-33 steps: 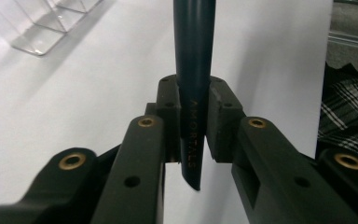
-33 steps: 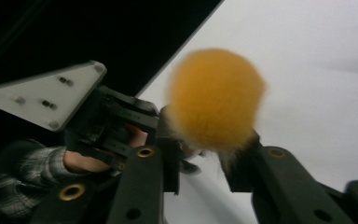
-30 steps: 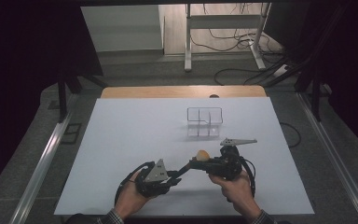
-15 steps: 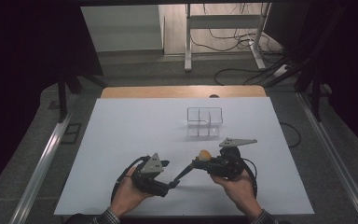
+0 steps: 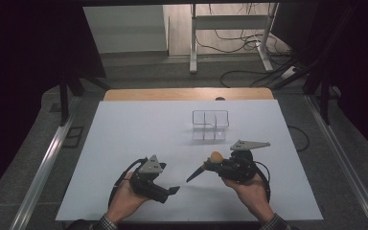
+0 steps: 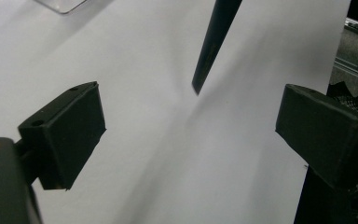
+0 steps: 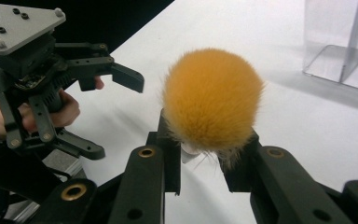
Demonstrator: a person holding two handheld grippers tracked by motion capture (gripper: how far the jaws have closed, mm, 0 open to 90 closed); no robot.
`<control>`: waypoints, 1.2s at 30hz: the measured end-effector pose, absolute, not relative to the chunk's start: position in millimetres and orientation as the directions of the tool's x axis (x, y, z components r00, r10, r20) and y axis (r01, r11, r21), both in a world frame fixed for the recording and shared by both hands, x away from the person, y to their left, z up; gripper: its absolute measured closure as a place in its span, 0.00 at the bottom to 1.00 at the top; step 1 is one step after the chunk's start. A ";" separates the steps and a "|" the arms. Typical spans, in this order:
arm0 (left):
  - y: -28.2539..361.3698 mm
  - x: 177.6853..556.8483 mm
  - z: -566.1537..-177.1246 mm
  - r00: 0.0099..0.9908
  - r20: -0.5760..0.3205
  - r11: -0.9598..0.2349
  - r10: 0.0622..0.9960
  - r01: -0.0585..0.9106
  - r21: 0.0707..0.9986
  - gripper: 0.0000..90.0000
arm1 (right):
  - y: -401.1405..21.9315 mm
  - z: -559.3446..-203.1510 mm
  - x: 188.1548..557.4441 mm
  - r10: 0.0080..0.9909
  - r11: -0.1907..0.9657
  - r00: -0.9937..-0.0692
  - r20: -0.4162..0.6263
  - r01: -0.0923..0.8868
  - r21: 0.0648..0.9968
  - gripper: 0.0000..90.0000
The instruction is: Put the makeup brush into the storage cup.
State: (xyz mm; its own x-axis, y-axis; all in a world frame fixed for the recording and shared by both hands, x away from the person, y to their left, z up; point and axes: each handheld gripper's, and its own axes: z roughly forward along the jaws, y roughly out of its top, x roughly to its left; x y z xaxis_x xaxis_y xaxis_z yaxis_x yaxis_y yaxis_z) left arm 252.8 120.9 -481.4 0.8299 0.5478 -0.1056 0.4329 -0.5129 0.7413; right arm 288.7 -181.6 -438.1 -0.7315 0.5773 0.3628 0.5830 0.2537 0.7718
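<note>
The high view looks forward and down over the whole white table (image 5: 124, 143), while each gripper view sits close and low behind its own jaws, facing across that table, and all three catch the clear plastic organizer (image 5: 211, 123) (image 7: 340, 42).
</note>
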 end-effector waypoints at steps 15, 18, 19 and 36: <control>143.5 250.5 -482.8 0.810 -0.102 -0.503 0.577 0.451 0.738 0.03 | -192.3 -435.0 291.6 0.609 0.264 -0.728 0.315 0.560 0.785 0.81; 145.9 249.8 -483.2 0.810 -0.091 -0.510 0.579 0.447 0.735 0.01 | -194.5 -434.5 292.5 0.616 0.256 -0.722 0.315 0.561 0.787 0.81; 147.4 249.5 -483.3 0.812 -0.085 -0.516 0.578 0.443 0.733 0.01 | -194.5 -434.5 292.5 0.616 0.256 -0.722 0.315 0.561 0.787 0.81; 172.2 243.6 -485.4 0.797 -0.064 -0.501 0.601 0.438 0.747 0.00 | -210.0 -431.2 296.5 0.652 0.249 -0.706 0.275 0.543 0.802 0.81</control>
State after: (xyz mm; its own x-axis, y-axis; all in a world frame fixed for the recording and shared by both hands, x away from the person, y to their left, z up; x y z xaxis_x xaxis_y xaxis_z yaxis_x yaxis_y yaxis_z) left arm 243.6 172.2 -485.4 0.7967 0.6010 -0.0642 0.4379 -0.5007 0.7467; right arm 296.5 -210.0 -431.2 -0.7063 0.6522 0.2753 0.5428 0.2493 0.8020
